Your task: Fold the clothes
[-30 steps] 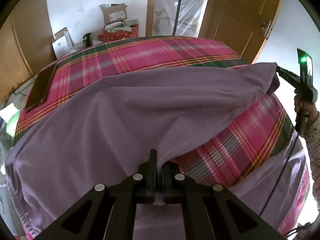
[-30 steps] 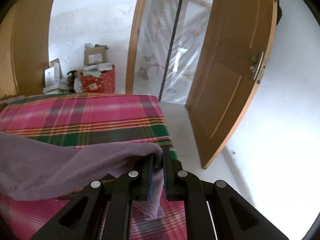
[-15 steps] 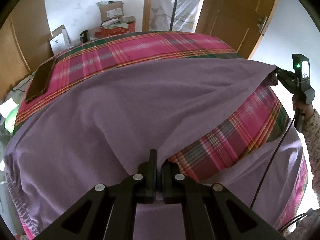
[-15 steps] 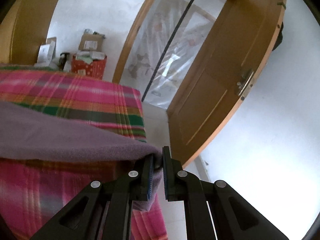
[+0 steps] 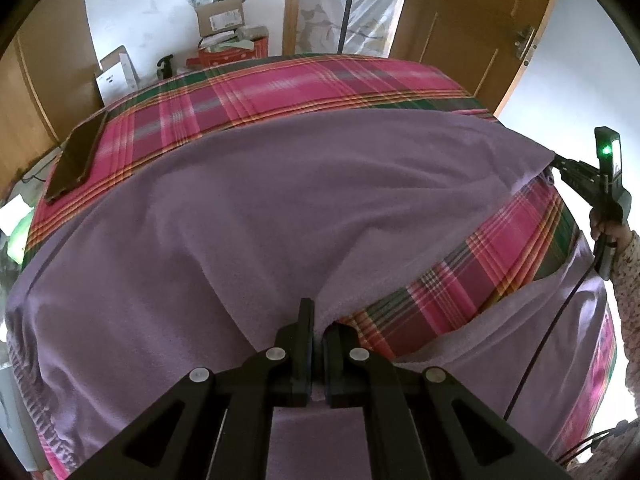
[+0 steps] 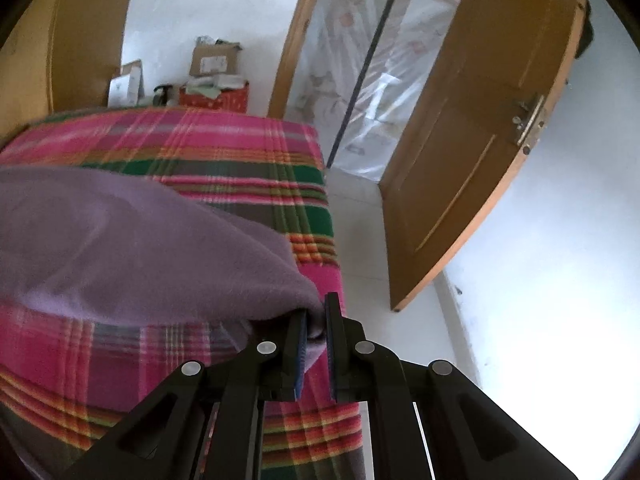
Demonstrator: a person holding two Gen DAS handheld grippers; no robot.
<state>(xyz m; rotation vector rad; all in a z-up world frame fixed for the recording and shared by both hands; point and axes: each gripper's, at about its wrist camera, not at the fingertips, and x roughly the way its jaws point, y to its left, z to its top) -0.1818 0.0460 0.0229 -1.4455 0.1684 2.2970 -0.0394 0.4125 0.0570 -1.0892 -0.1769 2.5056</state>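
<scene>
A large purple fleece cloth (image 5: 280, 208) lies spread over a bed with a pink plaid cover (image 5: 280, 88). My left gripper (image 5: 318, 320) is shut on a near corner of the cloth, lifted and folded over. My right gripper (image 6: 316, 320) is shut on the other corner of the purple cloth (image 6: 140, 248), held above the bed's right edge; it also shows in the left wrist view (image 5: 560, 164) at the far right. A strip of plaid (image 5: 480, 272) shows between the folded flap and the lower layer.
A dark flat phone-like object (image 5: 76, 156) lies on the bed's far left corner. Cardboard boxes and a red box (image 5: 228, 40) stand by the far wall. An open wooden door (image 6: 480, 140) stands right of the bed, with bare white floor (image 6: 540, 280) beside it.
Both grippers have carried the held cloth edge farther across the bed. The folded flap now covers more of the plaid. The right gripper has sunk lower, toward the bed's right edge.
</scene>
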